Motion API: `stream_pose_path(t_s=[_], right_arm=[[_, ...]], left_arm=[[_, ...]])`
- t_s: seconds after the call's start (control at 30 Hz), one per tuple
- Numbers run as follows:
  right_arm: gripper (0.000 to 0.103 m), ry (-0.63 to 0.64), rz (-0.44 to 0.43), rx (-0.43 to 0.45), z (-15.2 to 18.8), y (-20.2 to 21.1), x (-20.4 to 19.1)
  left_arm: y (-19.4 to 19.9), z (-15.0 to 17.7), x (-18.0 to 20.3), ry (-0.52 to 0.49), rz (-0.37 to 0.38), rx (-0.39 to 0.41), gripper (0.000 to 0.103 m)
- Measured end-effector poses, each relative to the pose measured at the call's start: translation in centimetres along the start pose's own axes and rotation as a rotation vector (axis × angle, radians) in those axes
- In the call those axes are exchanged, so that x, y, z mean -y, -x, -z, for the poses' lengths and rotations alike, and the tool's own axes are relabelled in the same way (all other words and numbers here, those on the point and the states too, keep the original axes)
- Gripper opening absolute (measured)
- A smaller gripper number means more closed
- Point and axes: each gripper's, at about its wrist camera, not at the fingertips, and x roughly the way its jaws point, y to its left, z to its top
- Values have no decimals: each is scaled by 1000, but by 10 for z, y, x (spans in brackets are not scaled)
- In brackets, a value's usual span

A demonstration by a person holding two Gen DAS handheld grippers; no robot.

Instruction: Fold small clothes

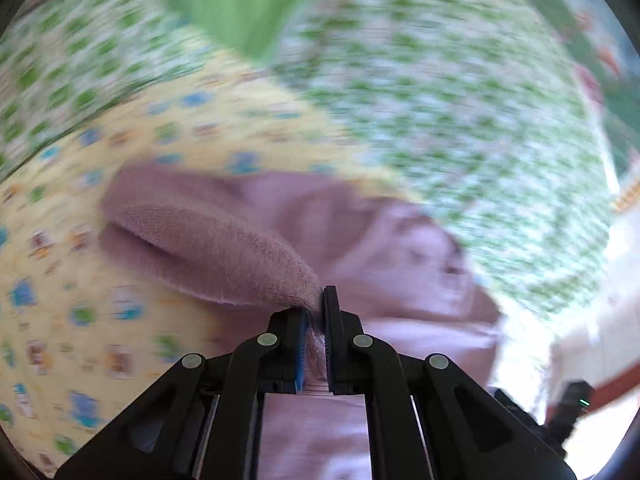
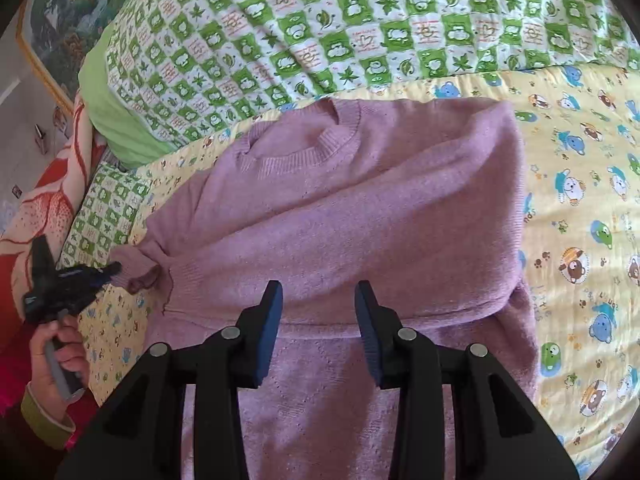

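A small mauve knit sweater (image 2: 340,208) lies on a yellow cartoon-print sheet (image 2: 576,208), neck away from me, its right sleeve folded across the body. My left gripper (image 1: 316,308) is shut on the cuff of the left sleeve (image 1: 224,256); the left wrist view is blurred by motion. In the right wrist view the left gripper (image 2: 114,268) holds that cuff at the sweater's left edge, a hand on its handle. My right gripper (image 2: 318,300) is open and empty, hovering over the sweater's lower body.
A green-and-white checked quilt (image 2: 360,28) is bunched behind the sweater, with a plain green pillow (image 2: 108,120) at its left end. A red and cream blanket (image 2: 44,208) lies at the far left. A framed landscape picture (image 2: 68,12) leans at the top left.
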Motion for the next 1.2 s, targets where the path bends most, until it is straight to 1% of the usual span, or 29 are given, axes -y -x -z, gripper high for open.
stream_pose_path(t_s=[0.07, 0.13, 0.2, 0.27, 0.33, 0.37, 0.4, 0.47, 0.53, 0.6, 0.63, 0.67, 0.7, 0.73, 0.77, 0.8, 0.87, 0.9, 0.93, 0.97, 1.0, 1.07, 1.1, 1.13, 1.2], right_arm=[[39, -17, -4, 6, 0, 3, 5], [39, -24, -3, 11, 0, 7, 8], [39, -32, 1, 15, 1, 10, 13], [39, -50, 12, 18, 3, 14, 21], [39, -77, 18, 21, 4, 18, 31], [39, -90, 20, 22, 5, 19, 35], [39, -101, 23, 22, 6, 20, 40], [39, -119, 26, 22, 6, 22, 47], [39, -133, 20, 18, 6, 20, 52], [39, -137, 12, 10, 5, 16, 52], [39, -136, 2, 5, 5, 13, 51], [39, -132, -8, -2, 4, 10, 49], [39, -126, -15, -9, 4, 6, 47], [39, -117, -24, -18, 3, 2, 43], [39, -108, -33, -29, 3, -3, 40], [39, -96, -44, -42, 3, -9, 35], [39, -72, -47, -67, 3, -19, 28], [41, -64, -51, -82, 2, -25, 24], [45, -58, -57, -103, 2, -33, 21], [47, -59, -59, -119, 1, -40, 18], [49, -61, -64, -130, 1, -46, 16], [50, -68, -75, -143, -1, -59, 11], [52, -77, -80, -157, -2, -68, 8], [56, -86, -79, -179, -2, -77, 7], [56, -126, -76, -228, -2, -96, 3]], left_arm=[[-10, 5, 39, -48, 93, -21, 6], [-25, 16, 71, -101, 150, -48, 6], [-51, 35, 102, -151, 174, -100, 6], [-75, 50, 120, -172, 195, -146, 6], [-102, 70, 134, -208, 181, -197, 6], [-118, 79, 138, -214, 182, -233, 6], [-129, 85, 140, -221, 181, -252, 6], [-148, 94, 140, -236, 159, -294, 6], [-160, 101, 130, -221, 157, -337, 7], [-156, 103, 119, -201, 156, -355, 14], [-150, 103, 112, -194, 164, -360, 21], [-143, 104, 106, -191, 167, -359, 31], [-132, 104, 98, -198, 157, -350, 37], [-117, 103, 90, -207, 144, -335, 47], [-105, 102, 82, -216, 127, -312, 52], [-86, 99, 68, -228, 89, -277, 52], [-64, 92, 47, -241, 6, -227, 53], [-55, 87, 32, -245, -68, -189, 54], [-51, 82, 21, -244, -118, -167, 56], [-50, 77, 11, -239, -160, -156, 57], [-50, 70, -5, -224, -223, -150, 57], [-53, 60, -25, -201, -271, -143, 57], [-57, 55, -37, -187, -308, -147, 57], [-60, 51, -45, -176, -330, -150, 57], [-66, 47, -54, -164, -342, -155, 57]])
